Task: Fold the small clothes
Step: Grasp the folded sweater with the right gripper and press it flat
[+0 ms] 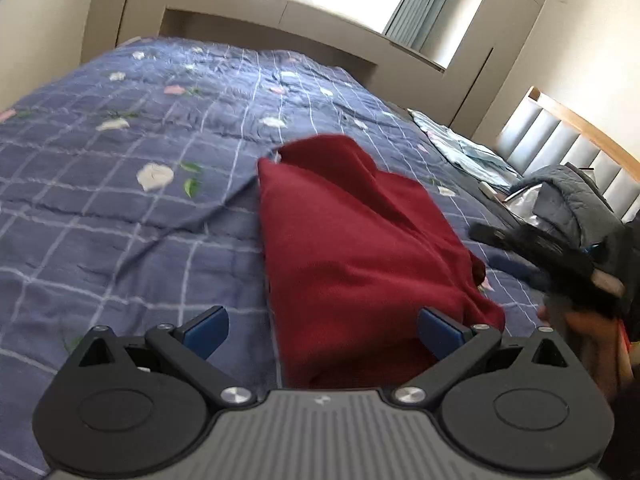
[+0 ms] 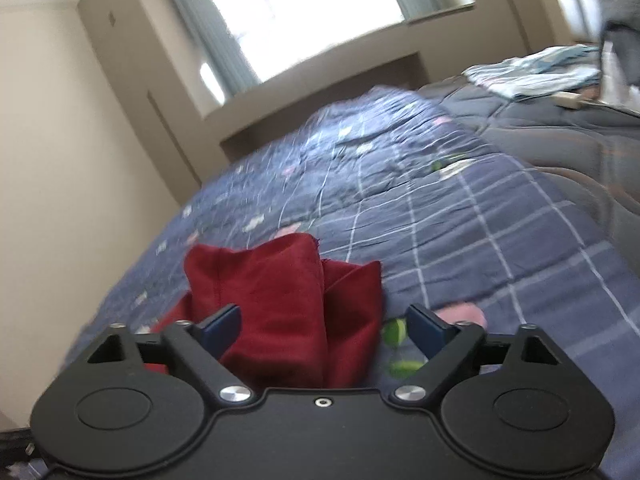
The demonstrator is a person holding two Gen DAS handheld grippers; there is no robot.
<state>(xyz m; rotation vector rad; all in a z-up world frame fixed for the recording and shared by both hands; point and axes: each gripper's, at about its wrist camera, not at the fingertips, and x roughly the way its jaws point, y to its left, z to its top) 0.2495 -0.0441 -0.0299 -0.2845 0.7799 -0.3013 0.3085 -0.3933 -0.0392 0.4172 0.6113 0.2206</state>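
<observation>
L gripper (image 1: pixel 322 332) & R gripper (image 2: pixel 322 330) low over red garment (image 1: pixel 360 248), both w/ jaws spread.

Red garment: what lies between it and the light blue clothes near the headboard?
Only bare quilt separates the red garment from the light blue clothes, as the left wrist view shows.

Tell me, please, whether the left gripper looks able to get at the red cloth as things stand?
Probably yes. The left gripper is open, and the red cloth lies on the bed cover right ahead, partly between its fingers, with nothing in front of it.
</observation>
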